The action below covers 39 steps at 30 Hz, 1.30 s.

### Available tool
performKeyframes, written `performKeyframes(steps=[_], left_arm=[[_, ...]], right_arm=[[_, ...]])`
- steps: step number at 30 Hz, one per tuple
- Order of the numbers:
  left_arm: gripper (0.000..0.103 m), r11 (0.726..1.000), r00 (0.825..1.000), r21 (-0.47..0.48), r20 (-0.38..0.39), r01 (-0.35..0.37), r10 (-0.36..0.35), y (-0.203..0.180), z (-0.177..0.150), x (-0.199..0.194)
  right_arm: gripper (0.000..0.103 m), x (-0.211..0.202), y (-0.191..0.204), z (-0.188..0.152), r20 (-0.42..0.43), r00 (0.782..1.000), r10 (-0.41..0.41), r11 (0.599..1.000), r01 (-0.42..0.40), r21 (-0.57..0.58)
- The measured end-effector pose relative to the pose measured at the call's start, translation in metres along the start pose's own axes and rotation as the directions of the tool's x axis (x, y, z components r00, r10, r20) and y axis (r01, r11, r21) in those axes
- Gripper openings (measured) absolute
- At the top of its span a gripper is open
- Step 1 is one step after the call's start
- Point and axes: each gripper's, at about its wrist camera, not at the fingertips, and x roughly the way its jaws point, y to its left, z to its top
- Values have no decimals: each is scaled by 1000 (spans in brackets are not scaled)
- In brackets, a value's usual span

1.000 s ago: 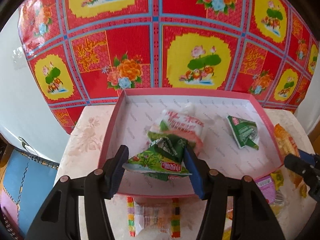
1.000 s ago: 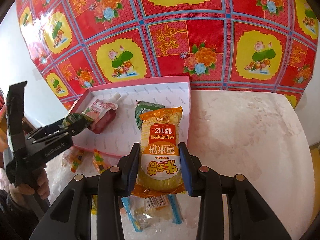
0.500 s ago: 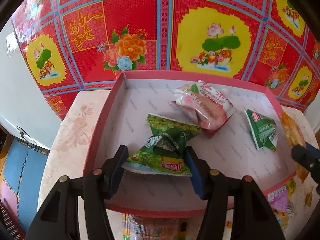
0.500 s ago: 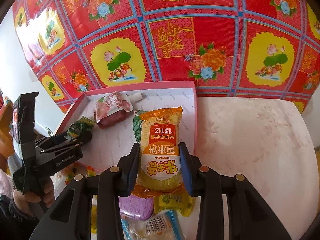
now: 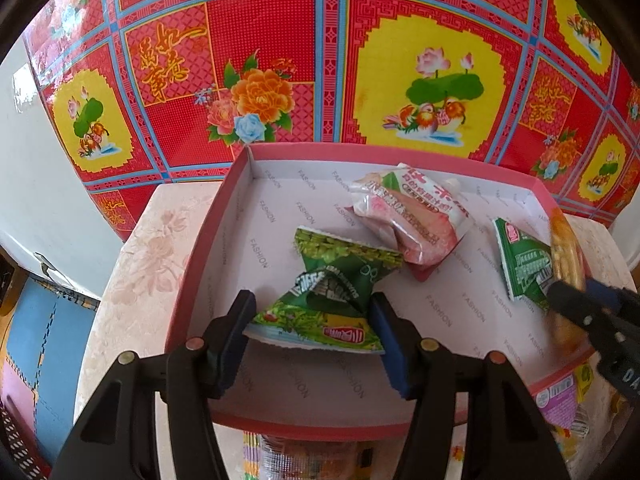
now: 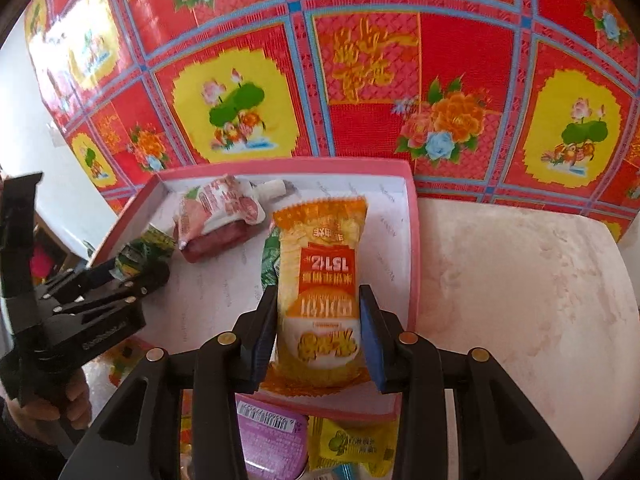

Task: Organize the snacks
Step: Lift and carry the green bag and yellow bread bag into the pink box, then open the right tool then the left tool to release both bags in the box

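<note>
In the left wrist view, my left claw (image 5: 312,326) grips a green snack packet (image 5: 328,296) by its two sides, low over the floor of the pink box (image 5: 208,264), toward the box's near-left part. The packet is crumpled and twisted at its middle; its long axis runs away from me, the far end fanned toward the back wall, the near end with the red label toward the near wall. A pink pouch (image 5: 408,220) lies just beyond it, near the back wall, and a small green packet (image 5: 524,264) lies by the right wall. To set this down well, I judge I should lower until the packet rests flat on the box floor, short of the pink pouch, then let go and lift straight out.

In the right wrist view, my right claw (image 6: 318,328) is clamped on an orange rice-cracker packet (image 6: 320,288), pads on both long sides near its lower half. It is over the right side of the box (image 6: 414,240), close to the right wall, long axis pointing away toward the back wall, printed face up. The small green packet (image 6: 270,256) peeks out beneath its left edge. I would shift slightly clear of that before releasing. More snacks (image 6: 352,444) wait on the surface (image 6: 520,300) by the box's near wall.
</note>
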Motion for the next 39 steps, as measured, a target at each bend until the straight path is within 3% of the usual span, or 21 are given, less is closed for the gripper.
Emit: performKeyframes(steps=[5,10,21,26,35,37,39], left_arm=[[62,1000,1000,1,-3,1,-1,0,1,1],[62,1000,1000,1,-7,3,-3,2,3,2],[64,1000,1000,-1,-13,-1,1,4,3,2],[75,1000,1000,14,-17,12,-12,3,2,2],[81,1000,1000,16,-24,20,-20,-4,-2,-2],[82,999,999,13,-18,31,-30,-3,-5,-7],[83,999,999,10,-10,44,-44,-3,-7,-14]], right_arm=[[41,0,1,-1,-1,1000,19,1000,-19,-6],[61,-5,0,-1,22,1000,22,1000,-22,-3],[75,-9,1,-1,45,998,53,999,-53,2],[76,-12,1,-1,50,997,51,999,-51,7],[76,-17,-2,-3,49,997,51,998,-53,35],[78,-18,-2,-4,50,997,58,997,-60,43],[85,-19,-3,-5,53,996,74,995,-78,59]])
